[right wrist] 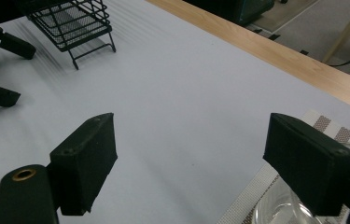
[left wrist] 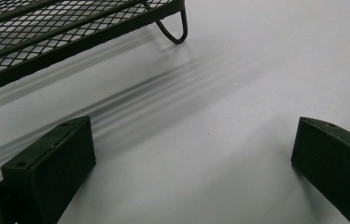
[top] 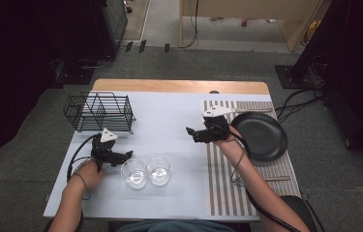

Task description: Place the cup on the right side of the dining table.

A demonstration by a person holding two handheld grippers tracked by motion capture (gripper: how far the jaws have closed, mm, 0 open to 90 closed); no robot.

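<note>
Near the front edge of the table (top: 179, 87) sit two clear glasses (top: 146, 171), side by side and just touching, on the pale blue mat (top: 169, 121). Just to their left is the left gripper (top: 127, 155), held in the person's left hand (top: 88, 172). Its jaws are spread apart with nothing between them, and they point toward the nearer glass without touching it.

A bit farther back, on the right, the right gripper (top: 192, 134) hangs over the edge of the striped mat (top: 227, 193). Its jaws are spread too, and hold nothing. Low in the right gripper view there is something clear and round, maybe another glass (right wrist: 275, 212), but it is hard to tell.

Beside that gripper lies a black plate (top: 261, 135). Far back on the left stands a black wire rack (top: 99, 112).
</note>
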